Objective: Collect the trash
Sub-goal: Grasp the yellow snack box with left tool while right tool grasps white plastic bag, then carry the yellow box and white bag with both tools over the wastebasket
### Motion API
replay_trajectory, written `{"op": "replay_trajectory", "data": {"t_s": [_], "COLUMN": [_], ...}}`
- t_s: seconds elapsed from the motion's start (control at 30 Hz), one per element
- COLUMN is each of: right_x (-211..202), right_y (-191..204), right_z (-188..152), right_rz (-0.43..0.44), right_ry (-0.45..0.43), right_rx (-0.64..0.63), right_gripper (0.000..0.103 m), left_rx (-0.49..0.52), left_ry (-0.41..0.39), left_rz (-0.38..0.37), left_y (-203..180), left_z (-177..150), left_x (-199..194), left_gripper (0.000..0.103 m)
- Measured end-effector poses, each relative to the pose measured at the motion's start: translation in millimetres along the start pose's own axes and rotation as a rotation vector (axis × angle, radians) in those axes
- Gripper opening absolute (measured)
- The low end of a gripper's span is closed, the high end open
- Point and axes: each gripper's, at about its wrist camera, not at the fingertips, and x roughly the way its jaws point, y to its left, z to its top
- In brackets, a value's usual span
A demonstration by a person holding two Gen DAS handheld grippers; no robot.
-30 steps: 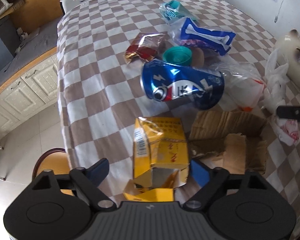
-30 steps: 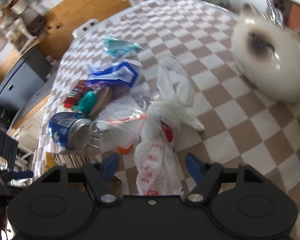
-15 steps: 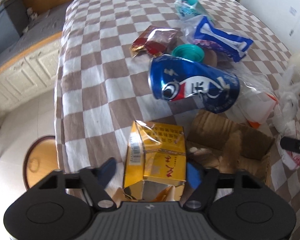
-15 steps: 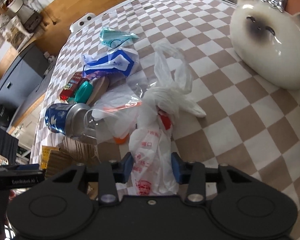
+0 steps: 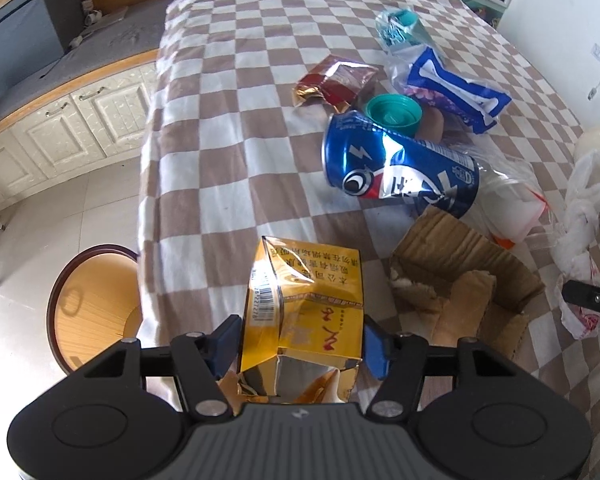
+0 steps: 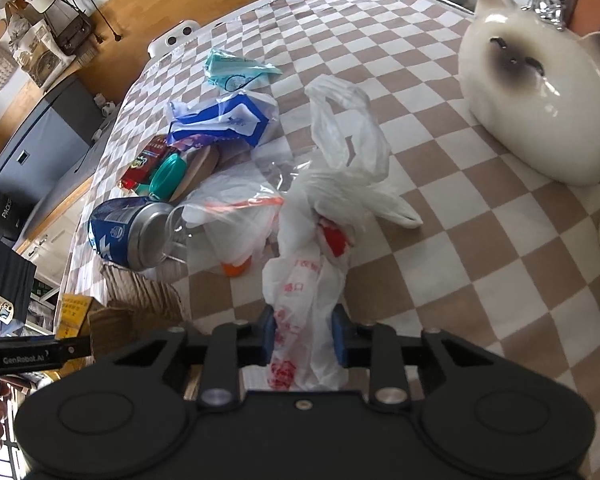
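1. We hold two claws over a table covered with a brown-and-white checked cloth (image 5: pixel 236 128), with litter strewn along its near half.
2. Our left gripper (image 5: pixel 300 342) has just been closing; its blue pads now press both sides of a crumpled yellow carton (image 5: pixel 308 296), so it holds the carton at its near, torn end.
3. The carton's long axis runs straight away from this claw, and it lies at the table's near edge.
4. Our right gripper (image 6: pixel 304 334) has also just been closing, and now stands narrow, pinching the near end of a white plastic bag (image 6: pixel 324 240) printed in red.
5. The bag stretches away from that claw toward the middle of the table, its knotted handles at the far end.
6. Each hand is already on its own item, so we judge lifting comes next. The bag is limp and may trail over nearby litter.
7. Between the two items lie a torn cardboard box (image 5: pixel 460 276), a dented blue can (image 5: pixel 400 172) on its side, a clear zip bag (image 6: pixel 236 216), a teal lid (image 5: pixel 394 112), a red wrapper (image 5: pixel 336 82) and a blue-and-white packet (image 5: pixel 452 88).
8. A ceramic cat (image 6: pixel 540 92) sits to the right, well apart from the bag.
9. Beyond the table's left edge are a round wooden stool (image 5: pixel 92 304), pale floor tiles and cream cabinets (image 5: pixel 80 116).
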Motion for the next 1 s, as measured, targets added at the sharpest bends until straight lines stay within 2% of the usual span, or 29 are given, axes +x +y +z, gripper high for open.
{"op": "replay_trajectory", "data": {"t_s": [0.23,0.5,0.8,1.0], "right_x": [-27,-73,-93,-89], "right_y": [1,28,91,145], "right_z": [-5,1,11,4], "right_rz": [-0.016,-0.011,0.072,0.09], "right_ry": [-0.055,-0.168,-0.235,-0.244], "right_rx": [-0.034,-0.124,-0.232,-0.275], "right_gripper": [0.028,0.028,0.028,0.028], "left_rx": [-0.023,-0.072,-0.123,-0.122], "left_ry": [-0.078,-0.194,-0.304,-0.337], "left_rz": [-0.002,-0.034,-0.044,-0.061], "left_y": [4,12,46,85], "left_z": [-16,-28,-27,-25], "left_x": [-36,-83,-124,-128], "left_gripper": [0.062,0.062,0.062,0.062]}}
